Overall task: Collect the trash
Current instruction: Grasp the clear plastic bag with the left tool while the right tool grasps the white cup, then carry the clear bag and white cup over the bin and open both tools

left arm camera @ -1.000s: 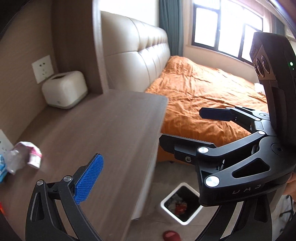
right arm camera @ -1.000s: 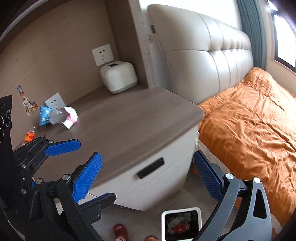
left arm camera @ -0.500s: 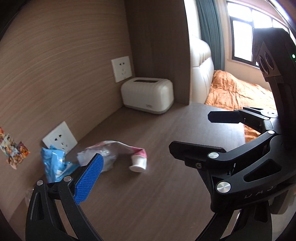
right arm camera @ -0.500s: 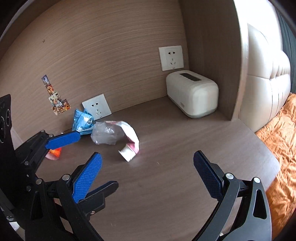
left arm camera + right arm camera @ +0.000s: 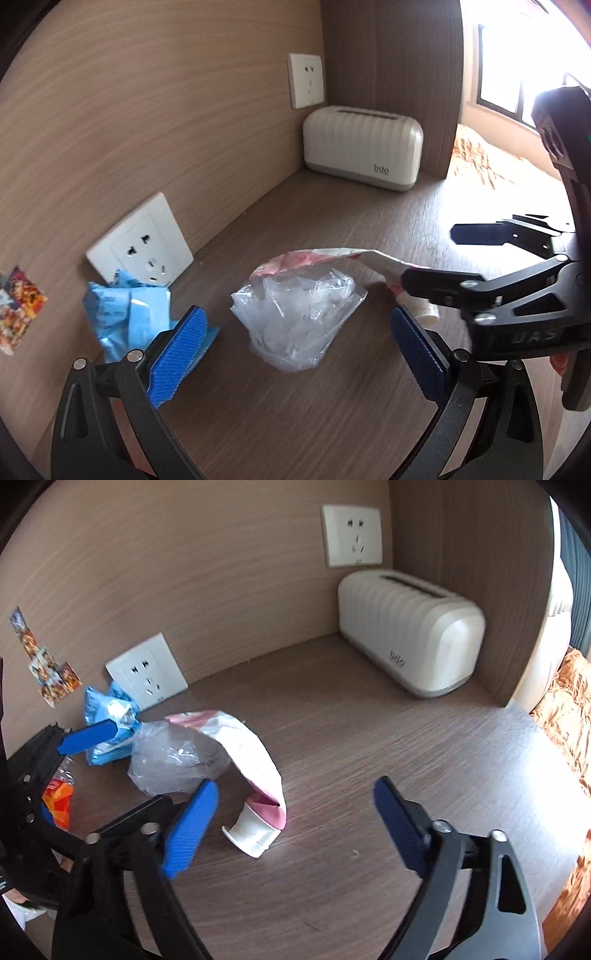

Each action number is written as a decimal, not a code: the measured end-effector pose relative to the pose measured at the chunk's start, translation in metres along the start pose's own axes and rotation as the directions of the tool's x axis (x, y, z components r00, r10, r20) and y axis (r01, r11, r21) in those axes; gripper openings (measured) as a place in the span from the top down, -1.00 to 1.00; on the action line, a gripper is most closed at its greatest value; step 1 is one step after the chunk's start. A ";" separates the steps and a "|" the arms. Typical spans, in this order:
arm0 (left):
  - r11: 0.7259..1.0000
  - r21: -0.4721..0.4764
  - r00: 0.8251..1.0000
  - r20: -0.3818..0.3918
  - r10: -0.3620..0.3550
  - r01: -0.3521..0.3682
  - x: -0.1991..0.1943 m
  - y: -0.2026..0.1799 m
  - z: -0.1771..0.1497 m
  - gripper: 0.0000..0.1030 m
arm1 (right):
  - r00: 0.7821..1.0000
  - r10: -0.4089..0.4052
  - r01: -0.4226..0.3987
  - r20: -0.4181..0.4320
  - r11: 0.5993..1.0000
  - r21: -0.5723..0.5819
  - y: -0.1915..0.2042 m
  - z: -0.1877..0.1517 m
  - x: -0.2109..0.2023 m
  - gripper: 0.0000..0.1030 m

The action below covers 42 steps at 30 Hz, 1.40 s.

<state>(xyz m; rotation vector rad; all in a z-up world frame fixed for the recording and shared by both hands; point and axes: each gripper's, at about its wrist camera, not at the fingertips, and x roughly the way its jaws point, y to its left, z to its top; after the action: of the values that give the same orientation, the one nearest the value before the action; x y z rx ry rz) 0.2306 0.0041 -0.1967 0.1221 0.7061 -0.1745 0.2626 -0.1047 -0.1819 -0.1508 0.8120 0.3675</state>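
Note:
On the wooden desk [image 5: 369, 738] lies a crumpled clear plastic bag [image 5: 299, 310] [image 5: 173, 760]. Beside it is a squeezed pink and white tube [image 5: 255, 771] with a white cap [image 5: 251, 838], and a blue wrapper [image 5: 122, 314] [image 5: 107, 716] lies against the wall. An orange wrapper [image 5: 57, 797] lies further left. My left gripper [image 5: 295, 354] [image 5: 118, 771] is open, the clear bag just ahead between its pads. My right gripper [image 5: 295, 830] [image 5: 432, 254] is closing over the tube's cap end, pads not touching it.
A white ribbed tissue box [image 5: 362, 147] [image 5: 410, 631] stands in the back corner. Two wall sockets [image 5: 142, 243] [image 5: 306, 79] and a colourful sticker [image 5: 48, 672] are on the wood panel. The orange bed [image 5: 569, 709] lies past the desk's right edge.
Both views have swung from the bed and floor bin to the desk corner and closed in on the trash pile. The right gripper's jaws have narrowed.

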 end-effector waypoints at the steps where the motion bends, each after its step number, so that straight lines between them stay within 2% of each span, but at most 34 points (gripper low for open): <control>1: 1.000 0.009 1.000 -0.011 -0.013 0.013 0.004 0.001 0.000 -0.86 | 1.000 -0.014 0.014 -0.019 1.000 -0.003 0.002 0.000 0.007 -0.43; 3: 0.998 0.021 0.998 -0.038 -0.057 0.058 0.015 0.003 -0.001 -0.58 | 0.998 0.010 -0.008 -0.061 1.000 0.025 0.002 0.000 0.019 -0.28; 4: 0.997 0.027 0.997 -0.049 -0.066 0.067 0.019 0.003 -0.001 -0.50 | 0.997 0.019 -0.016 -0.072 0.999 0.042 0.001 -0.001 0.024 -0.25; 5: 0.997 0.036 0.995 -0.068 -0.072 0.075 0.025 0.002 -0.002 -0.23 | 0.995 0.029 -0.024 -0.092 0.998 0.059 0.000 -0.002 0.029 -0.19; 6: 0.996 0.038 0.994 -0.083 -0.074 0.077 0.031 0.001 -0.003 0.11 | 0.996 0.022 -0.018 -0.081 0.998 0.054 0.001 -0.001 0.029 0.00; 7: 0.996 0.028 0.993 -0.085 -0.081 0.083 0.033 0.002 -0.003 0.16 | 0.996 0.021 -0.018 -0.088 0.999 0.036 0.004 -0.001 0.031 0.13; 8: 0.996 0.017 0.993 -0.082 -0.085 0.087 0.034 0.003 -0.003 0.33 | 0.995 0.031 -0.029 -0.091 0.999 0.025 0.006 0.000 0.031 0.40; 9: 0.997 0.009 0.994 -0.077 -0.078 0.079 0.034 0.003 -0.002 0.44 | 0.994 0.061 -0.059 -0.096 0.998 0.026 0.008 0.001 0.030 0.42; 13: 0.998 -0.018 0.995 -0.073 -0.061 0.059 0.028 0.000 0.000 0.50 | 0.998 0.022 -0.024 -0.054 0.999 -0.034 0.012 -0.001 0.015 0.42; 19: 0.999 -0.017 0.997 -0.054 -0.050 0.050 -0.009 -0.016 0.002 0.50 | 1.000 0.013 -0.012 0.017 1.000 -0.019 -0.008 -0.008 -0.033 0.42; 25: 0.995 0.007 0.995 -0.022 -0.096 0.096 -0.040 -0.056 0.009 0.50 | 0.997 -0.022 0.020 0.080 1.000 0.023 -0.041 -0.017 -0.083 0.42; 29: 0.986 0.047 0.987 -0.018 -0.161 0.162 -0.053 -0.097 0.010 0.50 | 0.993 -0.057 0.049 0.106 0.996 0.073 -0.063 -0.034 -0.111 0.48; 36: 0.946 0.135 0.956 -0.067 -0.287 0.293 -0.054 -0.186 0.001 0.50 | 0.987 -0.132 0.116 0.093 0.981 0.157 -0.112 -0.082 -0.155 0.48; 42: 0.896 0.209 0.919 -0.133 -0.371 0.392 -0.058 -0.261 -0.016 0.50 | 0.979 -0.197 0.178 0.049 0.948 0.265 -0.157 -0.133 -0.189 0.48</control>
<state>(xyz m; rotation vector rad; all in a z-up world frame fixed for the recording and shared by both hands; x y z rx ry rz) 0.1251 -0.2421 -0.1847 0.2153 0.7939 -0.6352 0.1122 -0.3358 -0.1351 0.0313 0.7569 0.0838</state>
